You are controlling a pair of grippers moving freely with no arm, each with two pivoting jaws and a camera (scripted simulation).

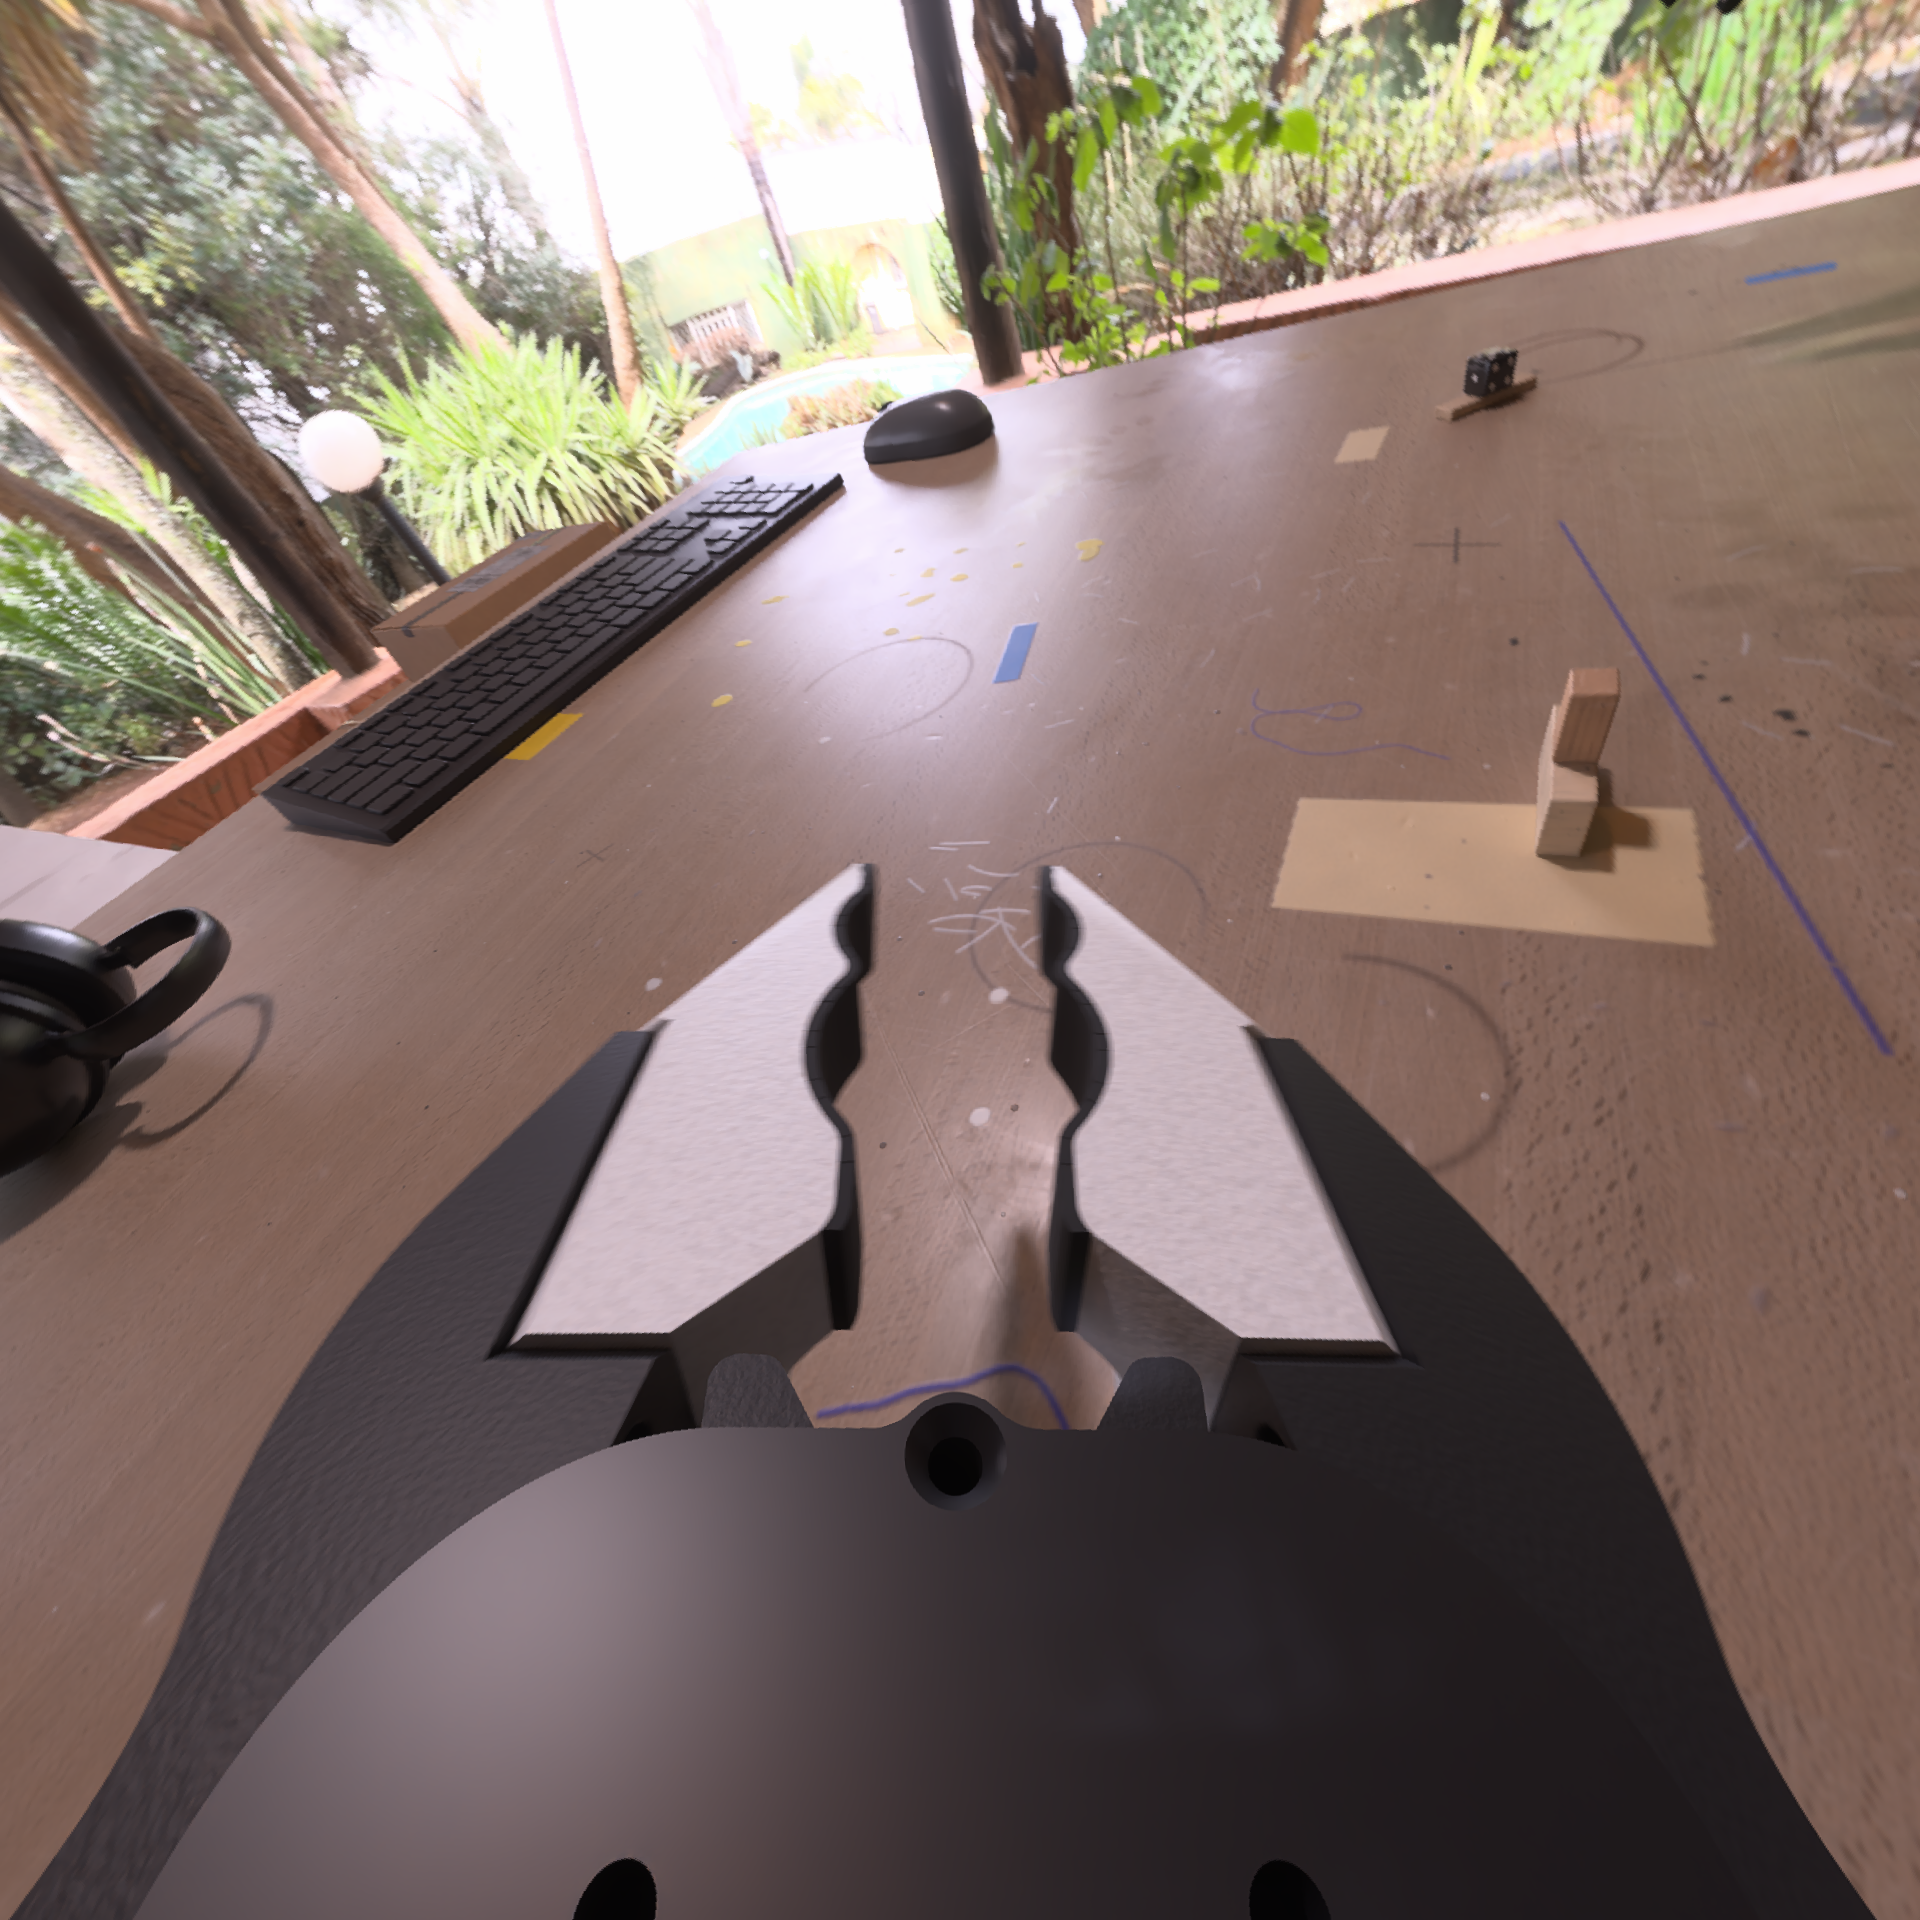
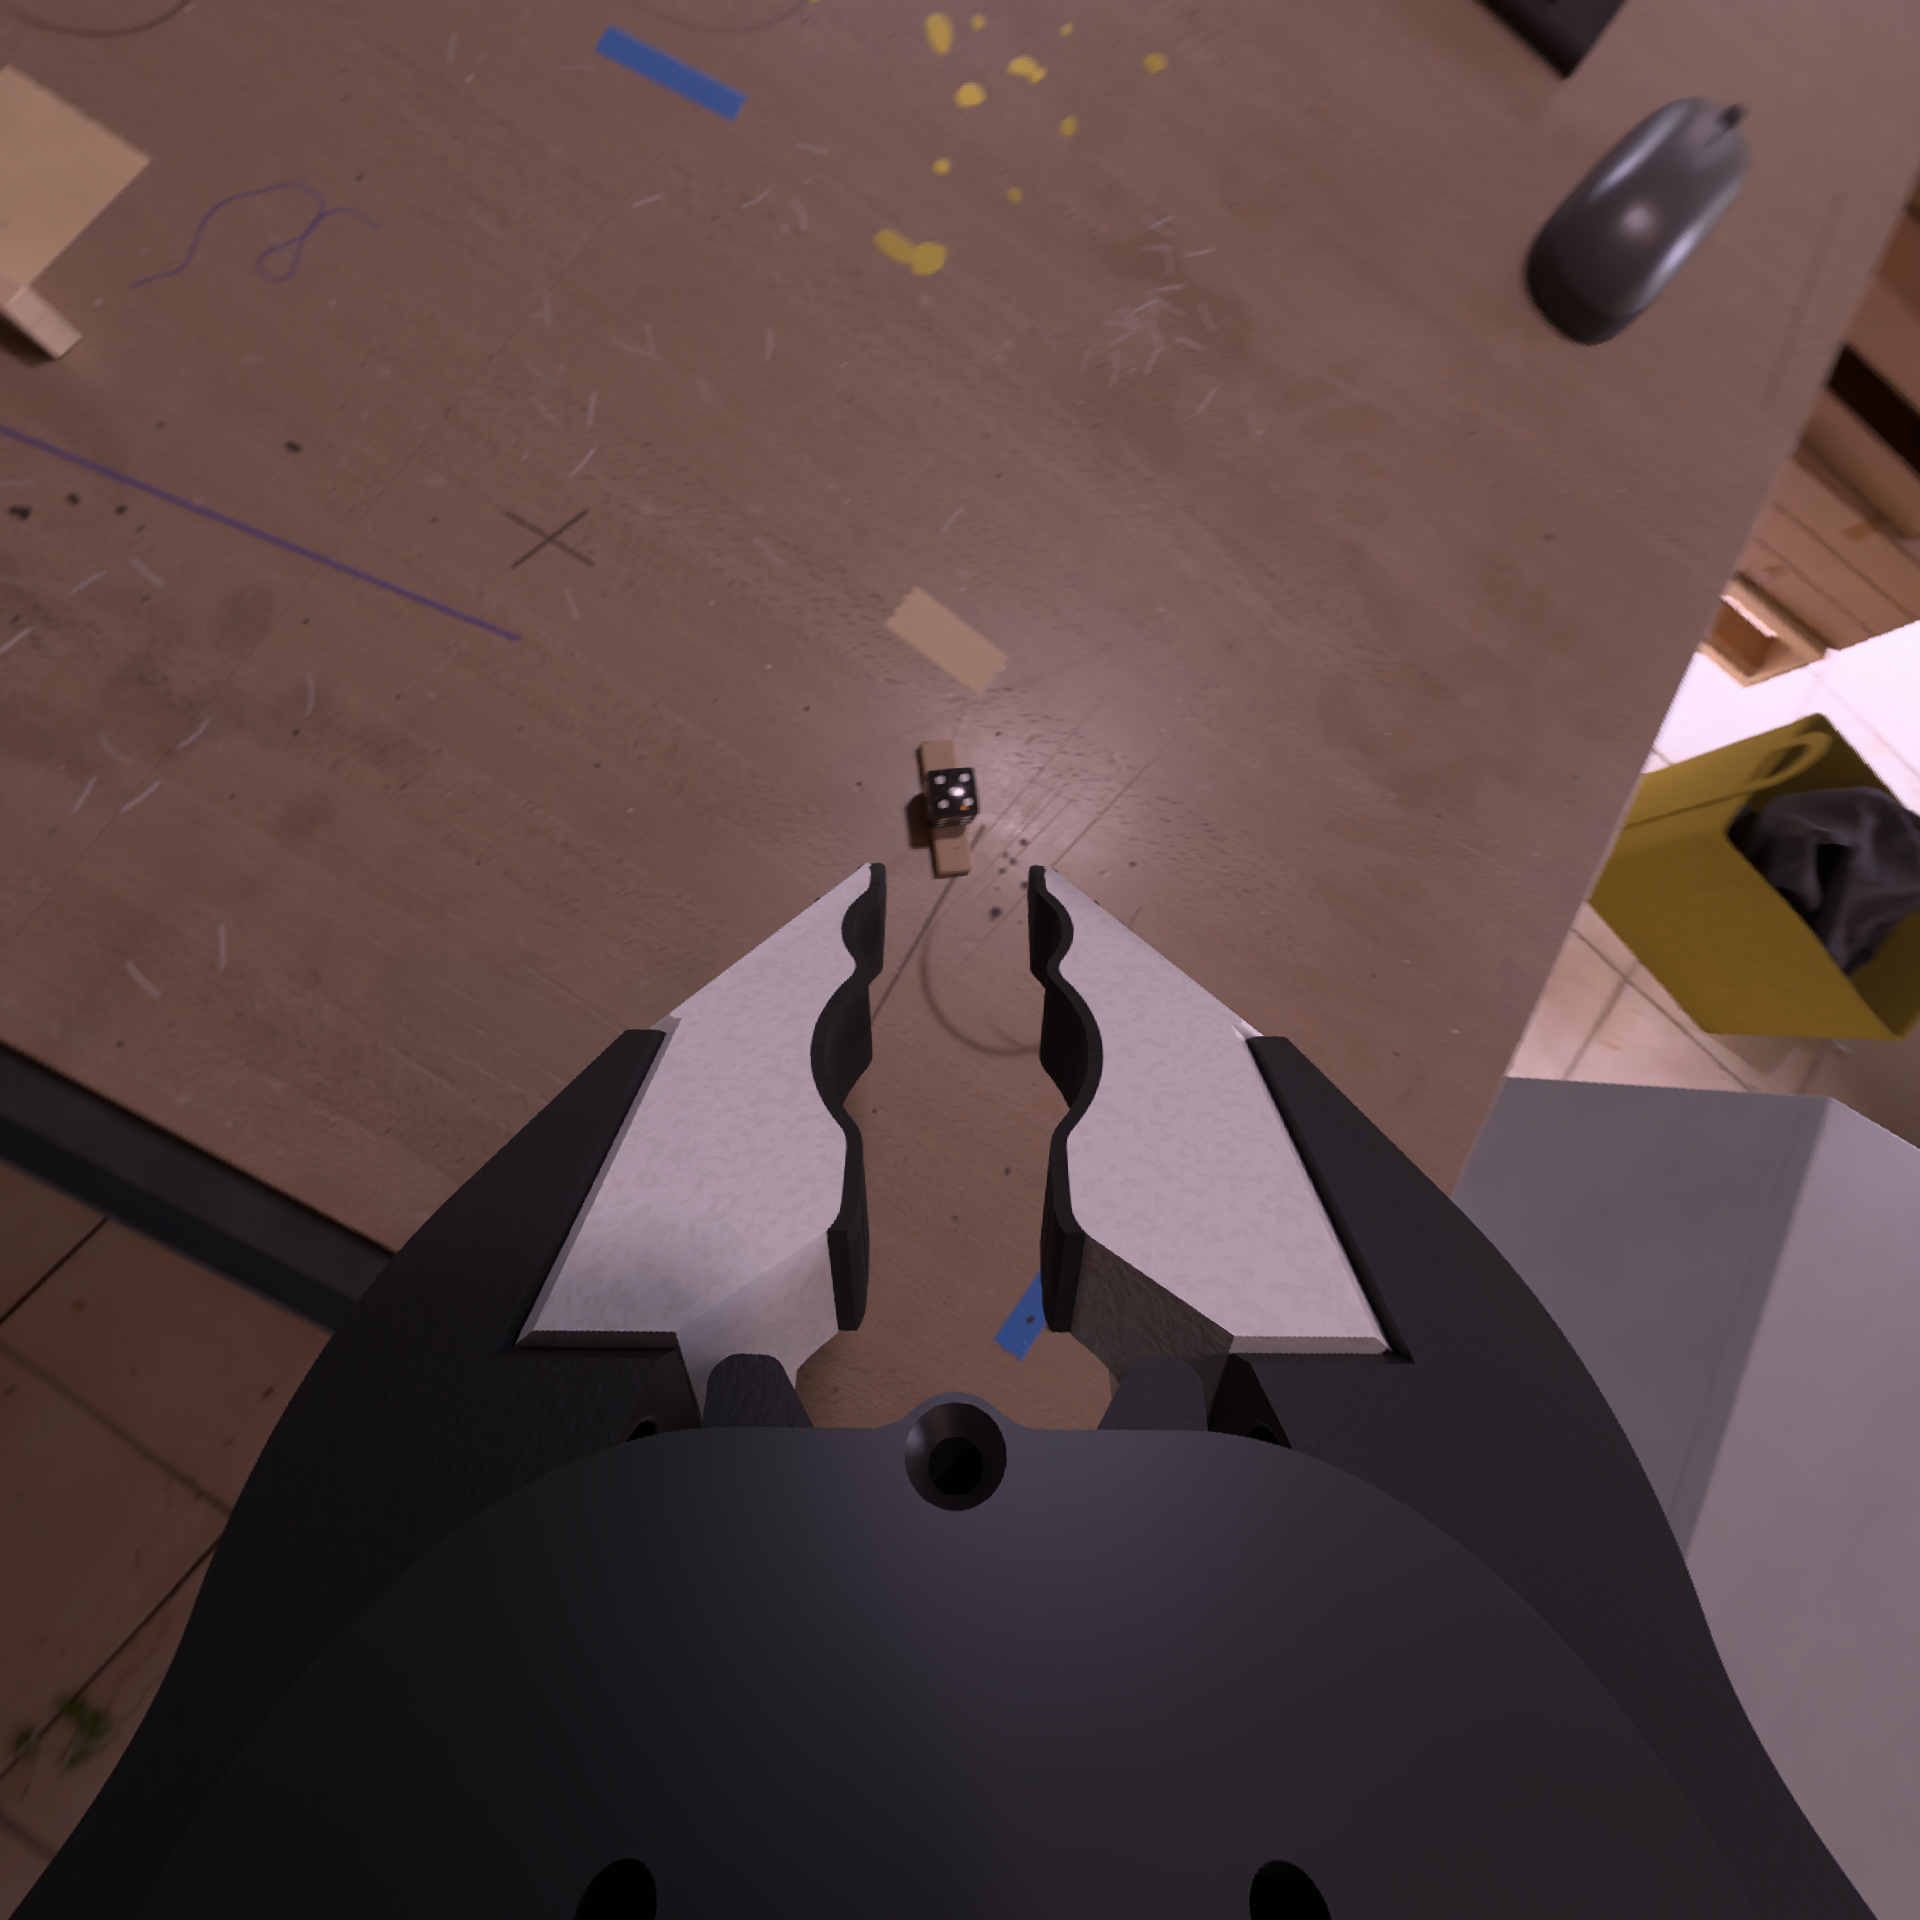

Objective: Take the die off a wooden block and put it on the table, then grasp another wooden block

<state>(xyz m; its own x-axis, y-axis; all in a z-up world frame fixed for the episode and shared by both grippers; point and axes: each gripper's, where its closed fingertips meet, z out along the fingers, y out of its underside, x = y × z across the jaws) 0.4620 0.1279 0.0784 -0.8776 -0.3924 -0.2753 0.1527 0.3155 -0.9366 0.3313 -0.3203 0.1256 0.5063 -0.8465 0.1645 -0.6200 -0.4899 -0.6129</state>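
A black die (image 2: 950,795) with pale pips sits on a thin flat wooden block (image 2: 951,855) on the brown table. My right gripper (image 2: 956,878) is open and empty, high above, with the die just beyond its fingertips. In the left wrist view the die (image 1: 1490,372) and its block (image 1: 1484,401) are far off at the upper right. Two pale wooden blocks (image 1: 1574,764) stand stacked, the upper one tilted, on a tan patch (image 1: 1434,878) to the right. My left gripper (image 1: 956,883) is open and empty, low over the table. A block corner (image 2: 36,324) shows at the right wrist view's left edge.
A black keyboard (image 1: 561,644), a dark mouse (image 1: 928,426), a cardboard box (image 1: 488,603) and black headphones (image 1: 73,1023) lie to the left. The mouse (image 2: 1636,218) shows at top right of the right wrist view. The table edge runs down its right side, with a yellow bin (image 2: 1756,894) below.
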